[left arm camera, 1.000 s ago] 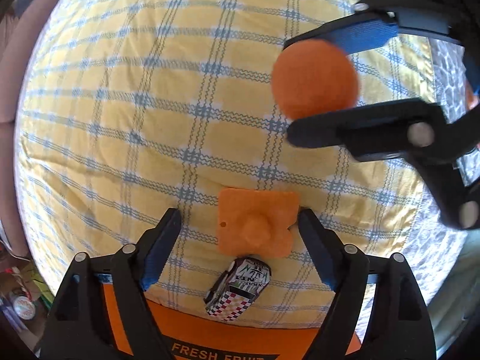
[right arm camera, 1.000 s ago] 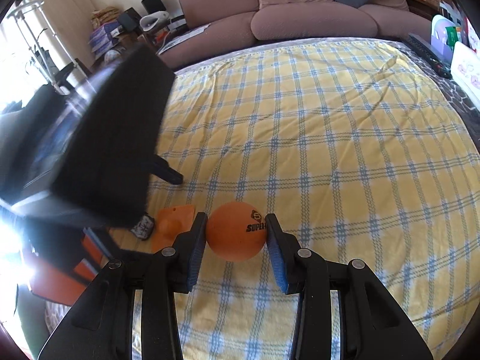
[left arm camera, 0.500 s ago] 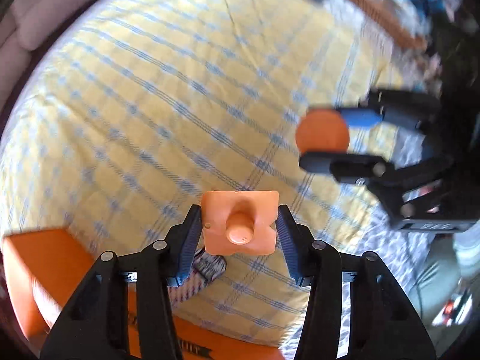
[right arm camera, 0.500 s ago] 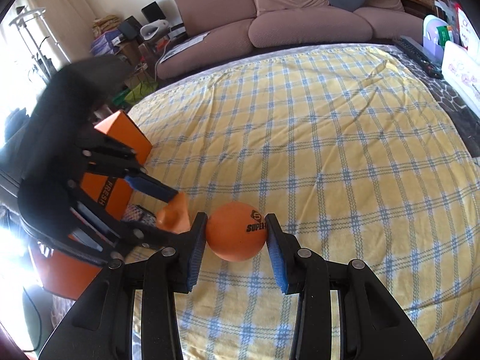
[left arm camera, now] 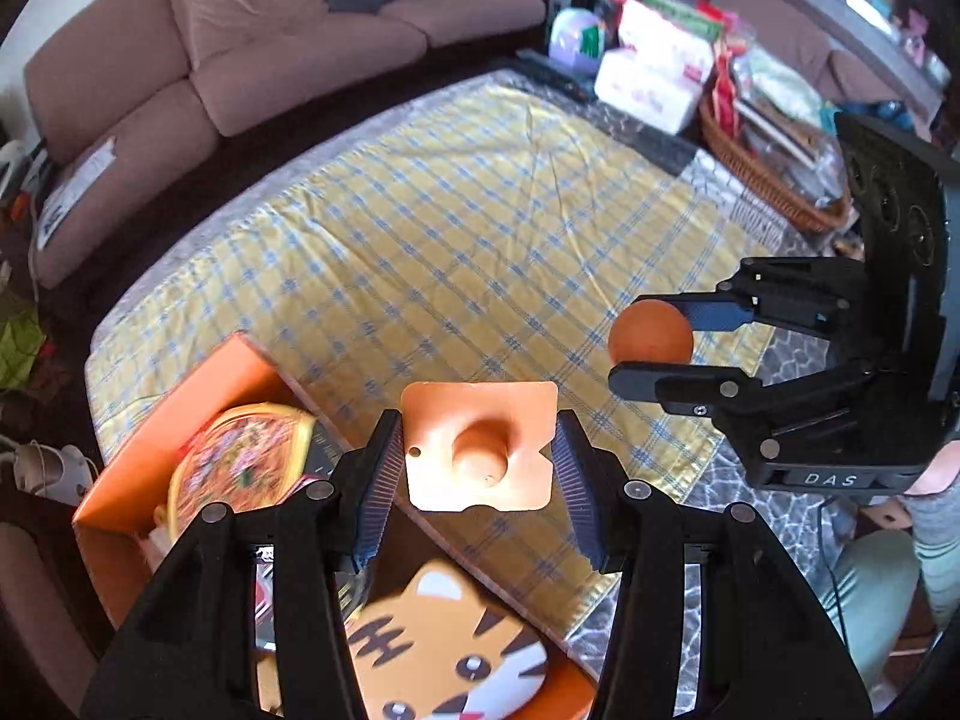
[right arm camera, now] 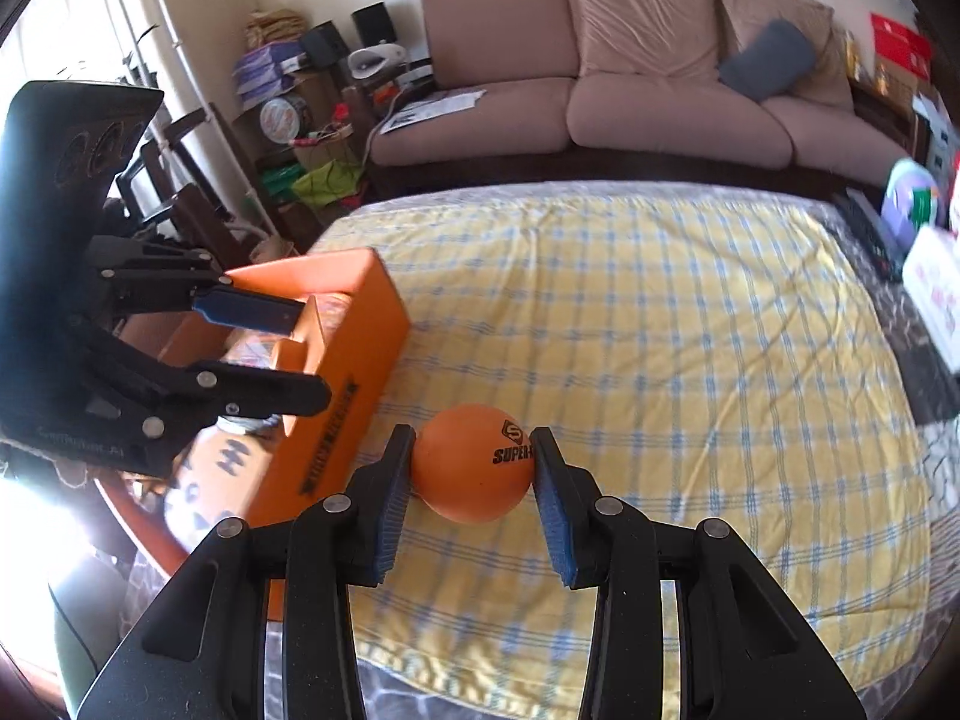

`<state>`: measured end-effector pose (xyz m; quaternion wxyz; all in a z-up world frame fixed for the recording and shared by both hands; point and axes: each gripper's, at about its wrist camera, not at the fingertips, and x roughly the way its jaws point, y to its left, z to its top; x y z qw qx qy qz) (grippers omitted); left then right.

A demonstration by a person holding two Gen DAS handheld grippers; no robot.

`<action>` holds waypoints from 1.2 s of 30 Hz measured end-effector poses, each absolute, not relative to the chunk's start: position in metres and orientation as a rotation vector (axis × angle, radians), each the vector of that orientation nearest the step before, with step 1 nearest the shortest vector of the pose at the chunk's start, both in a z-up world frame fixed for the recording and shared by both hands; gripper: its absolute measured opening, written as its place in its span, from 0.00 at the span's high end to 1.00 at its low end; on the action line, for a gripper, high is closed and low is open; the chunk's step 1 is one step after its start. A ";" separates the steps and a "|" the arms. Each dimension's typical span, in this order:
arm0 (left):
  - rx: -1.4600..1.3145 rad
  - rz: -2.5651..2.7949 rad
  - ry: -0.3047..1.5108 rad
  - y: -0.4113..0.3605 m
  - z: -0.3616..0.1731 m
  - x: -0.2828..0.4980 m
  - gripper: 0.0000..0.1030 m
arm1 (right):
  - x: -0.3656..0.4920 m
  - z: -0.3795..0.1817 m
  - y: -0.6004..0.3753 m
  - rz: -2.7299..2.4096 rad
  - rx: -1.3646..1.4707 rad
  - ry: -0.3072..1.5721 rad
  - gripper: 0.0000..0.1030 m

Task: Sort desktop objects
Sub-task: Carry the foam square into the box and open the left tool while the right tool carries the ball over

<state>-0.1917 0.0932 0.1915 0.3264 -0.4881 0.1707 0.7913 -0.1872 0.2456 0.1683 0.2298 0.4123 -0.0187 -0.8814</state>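
My left gripper [left arm camera: 477, 450] is shut on a small orange cone with a square base [left arm camera: 479, 445], held in the air above the near edge of an orange box [left arm camera: 180, 396]. From the right wrist view the same gripper [right arm camera: 300, 354] hangs over the box [right arm camera: 360, 360] with the cone [right arm camera: 309, 330] between its fingers. My right gripper [right arm camera: 473, 468] is shut on an orange ball [right arm camera: 474, 462] marked "SUPER", lifted above the yellow checked cloth [right arm camera: 660, 330]. The left wrist view shows that gripper [left arm camera: 654, 342] and ball [left arm camera: 651, 333] off to the right.
Inside the box lie a round patterned pouch [left arm camera: 240, 462] and a tiger-face item [left arm camera: 444, 648]. A wicker basket [left arm camera: 768, 174] and tissue packs [left arm camera: 654, 78] crowd the table's far right corner. A brown sofa [right arm camera: 630, 96] stands behind. A person's leg [left arm camera: 870, 588] is at lower right.
The left gripper closed on the cone, lifted it off the cloth and swung over the box, rolling as it rose. The right gripper rose with the ball still held.
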 end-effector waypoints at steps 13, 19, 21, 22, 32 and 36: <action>-1.273 2.290 0.251 -0.033 0.203 -0.204 0.54 | -0.196 0.202 0.133 -2.330 1.087 -0.009 0.62; -1.355 2.401 -0.002 -0.119 0.166 -0.232 0.54 | -0.222 0.187 0.065 -2.264 1.105 0.019 0.62; -1.382 2.404 -0.040 -0.133 0.151 -0.236 0.54 | -0.232 0.178 0.043 -2.241 1.119 0.034 0.62; -1.392 2.401 -0.053 -0.138 0.145 -0.236 0.54 | -0.238 0.172 0.031 -2.232 1.128 0.046 0.62; -1.442 2.402 -0.052 -0.156 0.109 -0.231 0.54 | -0.289 0.139 -0.040 -2.138 1.220 0.035 0.62; -1.444 2.418 -0.058 -0.161 0.107 -0.223 0.52 | -0.303 0.121 -0.064 -2.101 1.292 0.033 0.62</action>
